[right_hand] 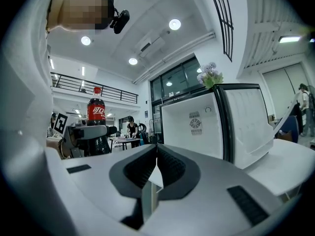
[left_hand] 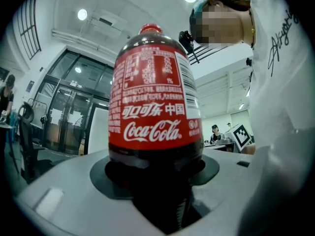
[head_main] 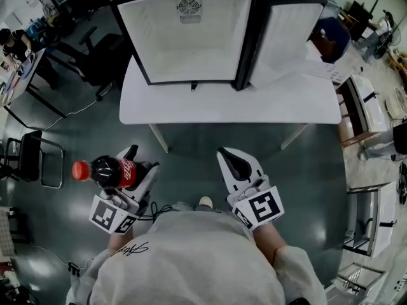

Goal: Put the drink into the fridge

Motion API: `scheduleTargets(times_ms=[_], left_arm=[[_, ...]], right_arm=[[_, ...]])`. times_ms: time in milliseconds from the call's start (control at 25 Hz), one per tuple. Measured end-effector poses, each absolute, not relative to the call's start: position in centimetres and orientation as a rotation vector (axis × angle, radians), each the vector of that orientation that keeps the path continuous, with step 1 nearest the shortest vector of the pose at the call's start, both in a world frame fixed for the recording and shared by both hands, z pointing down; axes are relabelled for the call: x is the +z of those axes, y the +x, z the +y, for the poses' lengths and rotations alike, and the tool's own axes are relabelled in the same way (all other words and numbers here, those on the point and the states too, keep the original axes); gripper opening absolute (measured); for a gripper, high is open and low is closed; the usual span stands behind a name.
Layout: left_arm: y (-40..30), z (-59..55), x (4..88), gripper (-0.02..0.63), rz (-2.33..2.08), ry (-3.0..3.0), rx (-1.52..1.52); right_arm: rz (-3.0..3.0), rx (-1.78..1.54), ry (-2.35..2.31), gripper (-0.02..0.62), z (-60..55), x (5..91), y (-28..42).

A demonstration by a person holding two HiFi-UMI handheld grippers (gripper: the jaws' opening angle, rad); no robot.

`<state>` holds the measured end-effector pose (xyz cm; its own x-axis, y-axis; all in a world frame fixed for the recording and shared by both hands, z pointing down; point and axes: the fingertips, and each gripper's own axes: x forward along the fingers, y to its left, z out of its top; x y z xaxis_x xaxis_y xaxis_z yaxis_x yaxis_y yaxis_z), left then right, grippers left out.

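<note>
1. Cola bottle [left_hand: 155,107] of clear plastic with dark drink, red label and red cap, upright between the left gripper's [head_main: 140,167] jaws, which clamp its lower body.
2. Right gripper [right_hand: 156,149] holds nothing; its jaws meet at the tips.
3. Small white fridge with black frame [head_main: 184,37] sits on a white rectangular table [head_main: 222,103], its door [head_main: 289,37] swung open, well apart from the bottle.
</note>
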<state>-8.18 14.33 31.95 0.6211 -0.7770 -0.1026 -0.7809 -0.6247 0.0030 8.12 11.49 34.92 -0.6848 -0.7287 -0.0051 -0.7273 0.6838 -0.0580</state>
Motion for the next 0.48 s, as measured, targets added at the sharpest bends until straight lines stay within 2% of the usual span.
scheduleTargets(times_ms=[480], left_arm=[[-7.6,13.2,31.7,0.268,1.359,-2.767,0.144]], right_arm=[[2.848,-0.090,-1.228,0.014,10.9,34.9,8.9]])
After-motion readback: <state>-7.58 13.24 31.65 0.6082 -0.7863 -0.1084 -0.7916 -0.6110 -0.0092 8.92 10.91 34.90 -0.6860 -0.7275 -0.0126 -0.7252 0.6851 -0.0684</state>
